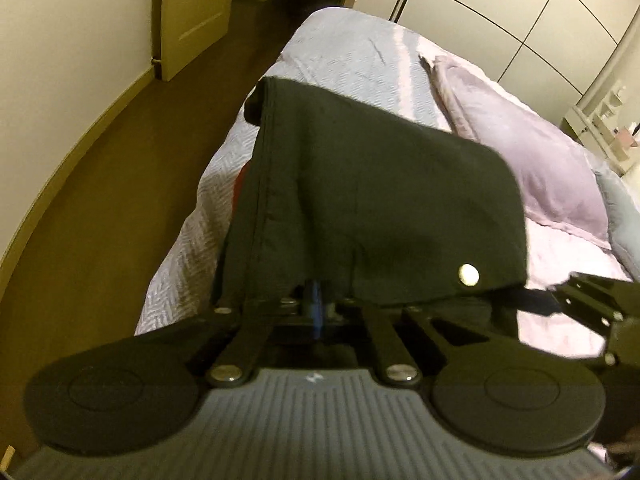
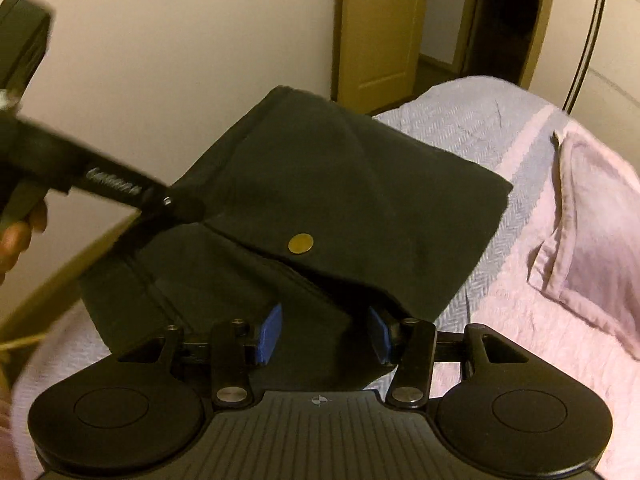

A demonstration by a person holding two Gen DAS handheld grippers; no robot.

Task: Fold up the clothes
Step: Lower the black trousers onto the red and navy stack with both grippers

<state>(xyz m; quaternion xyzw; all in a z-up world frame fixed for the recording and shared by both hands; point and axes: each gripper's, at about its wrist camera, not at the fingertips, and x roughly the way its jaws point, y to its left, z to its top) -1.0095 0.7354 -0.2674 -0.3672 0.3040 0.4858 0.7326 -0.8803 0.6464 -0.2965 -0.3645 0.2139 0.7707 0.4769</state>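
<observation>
Hanging in mid-frame of both views, the black trousers were lifted above the bed, waistband toward the cameras and a metal button showing low on the right of the left wrist view. Left gripper: blue pads drawn close together at lower centre, pinching the waistband edge, cloth draping forward over the linkage. Right gripper: blue fingers stood apart at lower centre, a fold of the trousers lying between them; whether either pad pressed the cloth, cannot tell. In the right wrist view the left gripper entered from the left edge, its tip meeting the fabric just left of the button, with a hand blurred at far left. A lilac pillow lay on the bed at right. A wooden door stood at the top of the right wrist view, and brown floor filled the left of the left wrist view.
</observation>
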